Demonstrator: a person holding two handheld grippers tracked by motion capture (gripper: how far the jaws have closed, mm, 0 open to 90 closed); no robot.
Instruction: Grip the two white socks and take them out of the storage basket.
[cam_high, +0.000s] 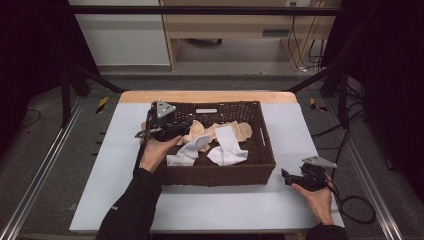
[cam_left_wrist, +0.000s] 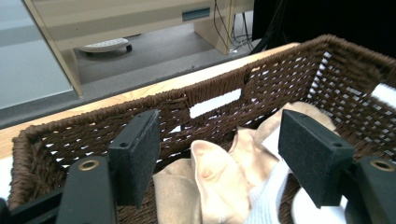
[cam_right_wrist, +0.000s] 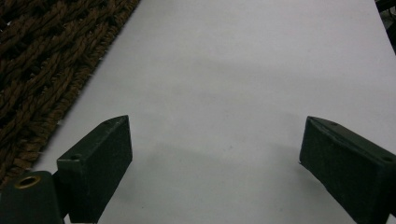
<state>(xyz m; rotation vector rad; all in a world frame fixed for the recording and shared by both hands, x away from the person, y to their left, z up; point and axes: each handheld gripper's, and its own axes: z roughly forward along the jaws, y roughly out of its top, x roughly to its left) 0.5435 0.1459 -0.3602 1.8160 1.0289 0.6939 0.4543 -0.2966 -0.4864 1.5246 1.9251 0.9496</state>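
Scene: I look down on a white table (cam_high: 210, 205) where a brown wicker basket (cam_high: 220, 172) sits near the middle, a person's two forearms reaching in from the near edge
Basket: it holds a loose heap of cloth, beige pieces (cam_high: 239, 131) toward the far side and white pieces (cam_high: 227, 146) in front of them; a pale slot (cam_high: 206, 110) shows in its far wall
Left hand: I see the left hand (cam_high: 155, 152) at the basket's near-left corner, black sleeve (cam_high: 132, 210) behind it, carrying the left gripper (cam_high: 187, 126) over the basket's left end
Left gripper: its jaws stand spread wide, pinching nothing; in the left gripper view the gripper (cam_left_wrist: 219, 154) hangs above the heap with a beige fold (cam_left_wrist: 217, 179) rising between the pads but touching neither; a pale blue-white piece (cam_left_wrist: 271, 196) lies by the right pad
Far wall: the left gripper view faces the woven wall (cam_left_wrist: 261, 88) and its slot (cam_left_wrist: 215, 103), with a wooden table edge beyond
Right hand: the right hand (cam_high: 316, 197) rests on the table near the basket's near-right corner, apart from it
Right gripper: the right gripper (cam_high: 285, 176) sits low, pointing at the basket; in its own view the gripper (cam_right_wrist: 215, 149) has jaws spread wide over bare white table (cam_right_wrist: 243, 70), holding nothing, with the basket's weave (cam_right_wrist: 42, 60) at upper left
Cable: a black cable (cam_high: 357, 210) loops from the right gripper on the floor just off the table's right edge
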